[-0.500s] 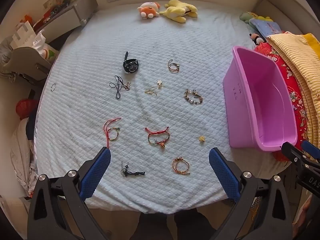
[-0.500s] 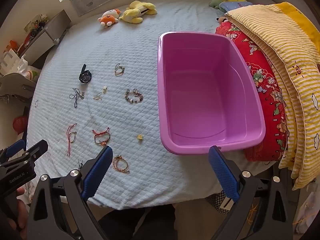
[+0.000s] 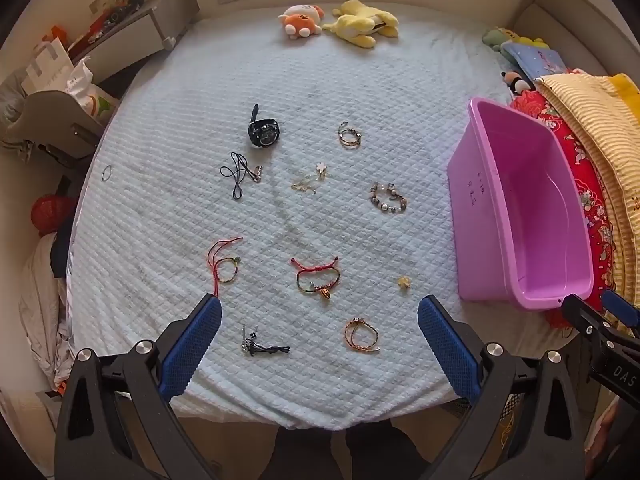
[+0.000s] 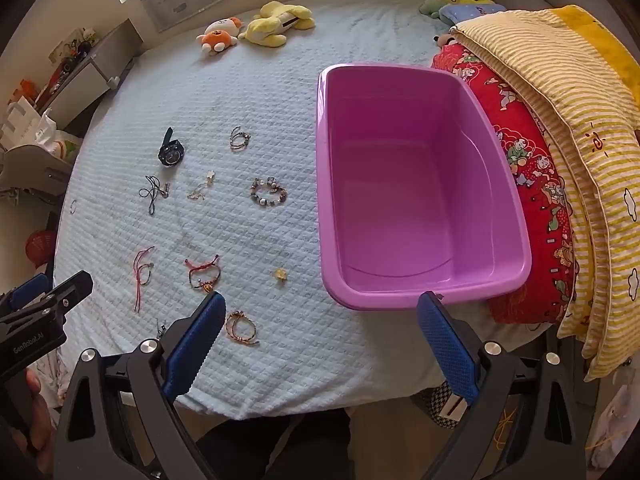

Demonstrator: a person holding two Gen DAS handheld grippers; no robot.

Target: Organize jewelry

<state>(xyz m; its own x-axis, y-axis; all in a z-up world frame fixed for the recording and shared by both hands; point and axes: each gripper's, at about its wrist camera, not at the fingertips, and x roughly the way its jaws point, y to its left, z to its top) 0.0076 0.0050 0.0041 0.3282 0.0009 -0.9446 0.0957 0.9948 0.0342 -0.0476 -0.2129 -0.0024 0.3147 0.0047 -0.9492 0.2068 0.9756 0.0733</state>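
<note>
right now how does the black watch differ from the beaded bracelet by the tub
The watch is black and chunky, with a strap sticking up; the beaded bracelet is a thin flat ring of pale and dark beads. The watch lies farther from the purple tub; the bracelet lies nearer to it. Both rest loose on the bed cover, outside the tub.

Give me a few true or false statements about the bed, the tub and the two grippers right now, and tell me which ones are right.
1. The purple tub has nothing in it. True.
2. The black watch lies inside the tub. False: it lies on the bed cover.
3. The left gripper holds a bracelet. False: its fingers are open and hold nothing.
4. The right gripper is open. True.
5. Two plush toys lie at the far end of the bed. True.
</note>
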